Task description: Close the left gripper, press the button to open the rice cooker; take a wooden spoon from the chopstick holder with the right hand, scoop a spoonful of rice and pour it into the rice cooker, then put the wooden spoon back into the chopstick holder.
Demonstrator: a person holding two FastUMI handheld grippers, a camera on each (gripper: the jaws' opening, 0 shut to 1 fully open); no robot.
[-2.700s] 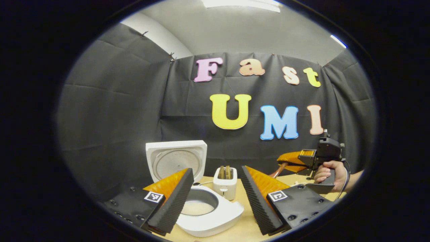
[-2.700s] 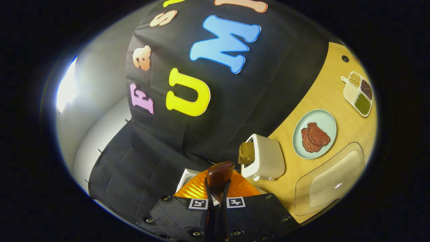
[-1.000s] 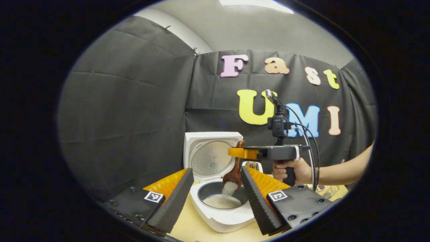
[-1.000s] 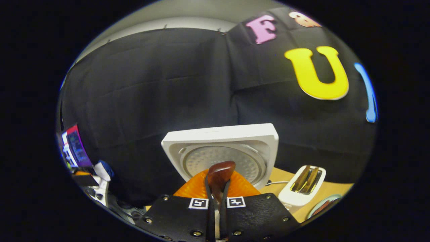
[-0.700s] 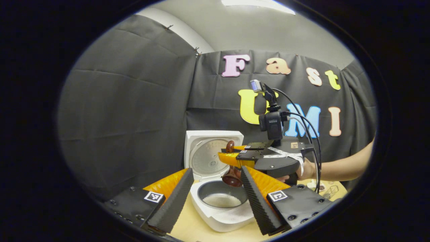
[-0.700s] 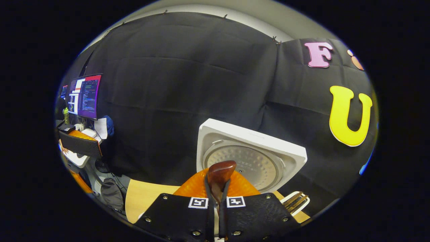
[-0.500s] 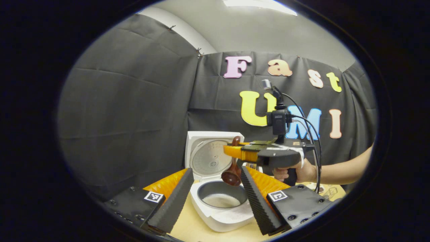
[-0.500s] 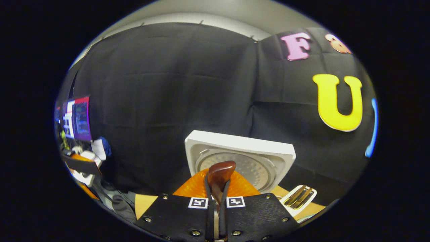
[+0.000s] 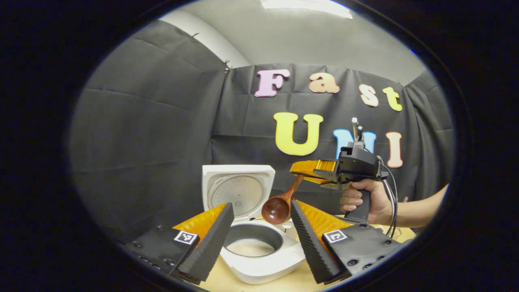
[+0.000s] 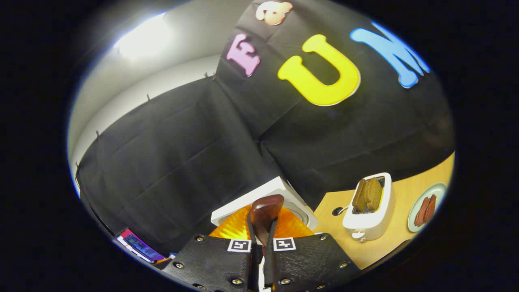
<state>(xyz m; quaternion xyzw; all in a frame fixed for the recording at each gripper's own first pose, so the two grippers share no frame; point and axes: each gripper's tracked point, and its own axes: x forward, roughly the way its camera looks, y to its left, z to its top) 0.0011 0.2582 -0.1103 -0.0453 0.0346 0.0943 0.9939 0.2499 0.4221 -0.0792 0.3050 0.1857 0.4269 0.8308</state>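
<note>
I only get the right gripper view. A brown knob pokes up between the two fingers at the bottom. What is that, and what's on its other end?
Observer: That's the handle of a wooden spoon. In the left gripper view the right tool pinches it, and the bowl hangs below with no rice showing on it.
Operator: Is anything inside the cooker?
Observer: Yes. The rice cooker stands open, with white rice lying in its pot.
</note>
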